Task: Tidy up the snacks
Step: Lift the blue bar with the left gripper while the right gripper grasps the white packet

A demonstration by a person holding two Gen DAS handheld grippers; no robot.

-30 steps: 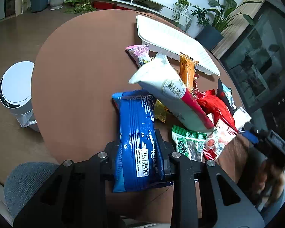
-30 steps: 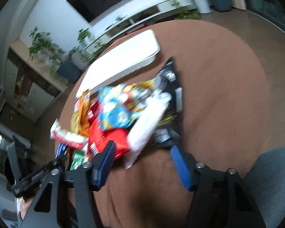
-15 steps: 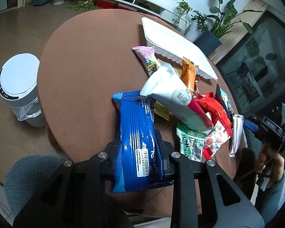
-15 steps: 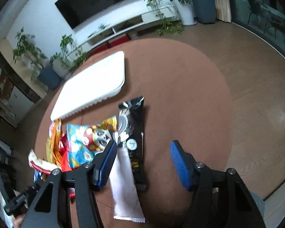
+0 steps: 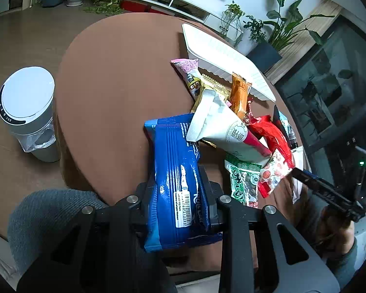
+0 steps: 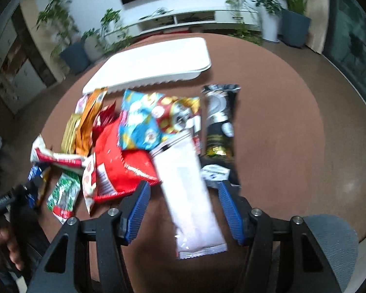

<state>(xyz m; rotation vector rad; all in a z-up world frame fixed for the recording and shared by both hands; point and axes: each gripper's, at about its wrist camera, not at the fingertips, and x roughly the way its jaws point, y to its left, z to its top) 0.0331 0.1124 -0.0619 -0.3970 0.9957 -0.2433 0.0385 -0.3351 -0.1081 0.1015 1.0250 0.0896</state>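
My left gripper (image 5: 179, 199) is shut on a blue cookie pack (image 5: 175, 171), held above the near edge of the round brown table (image 5: 109, 85). A pile of snack packets lies on the table: a white-and-red pouch (image 5: 225, 127), a red bag (image 6: 119, 156), a green packet (image 5: 242, 183), an orange packet (image 5: 239, 95). My right gripper (image 6: 183, 207) is open, its blue pads either side of a white packet (image 6: 188, 183). A black packet (image 6: 220, 122) lies to the right. A white tray (image 6: 158, 63) stands behind the pile.
A white lidded bin (image 5: 26, 112) stands on the floor left of the table. A grey chair cushion (image 6: 329, 239) is at the near edge. Plants and a low white shelf line the far wall.
The right wrist view has swung back over the pile and come low around the white packet. The left gripper has lifted a little with the blue pack still in it.
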